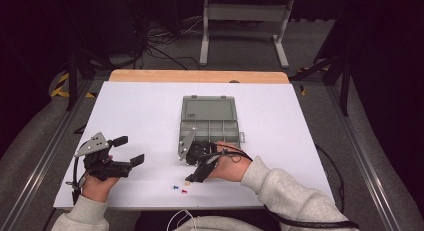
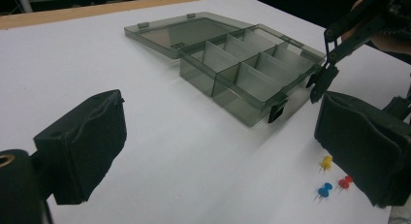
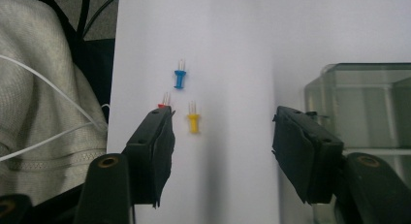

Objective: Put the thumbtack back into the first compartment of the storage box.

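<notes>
Three push pins lie near the table's front edge: blue (image 1: 175, 187), red (image 1: 184, 191) and yellow (image 1: 187, 183). My right gripper (image 1: 197, 168) points down at them, open. In the right gripper view the yellow pin (image 3: 194, 122) lies on the white top inside the gap of my right gripper (image 3: 224, 117), close to the left jaw. The red pin (image 3: 164, 102) is half hidden behind that jaw and the blue pin (image 3: 180, 78) lies beyond. My left gripper (image 1: 129, 150) hovers open and empty at the left.
A grey see-through compartment box (image 1: 210, 130) sits mid-table with its lid (image 1: 209, 108) flat open behind it, all compartments empty. It stands just beside my right gripper. The white sheet (image 1: 140, 116) ends close behind the pins, by the person's grey sweater (image 3: 43, 88).
</notes>
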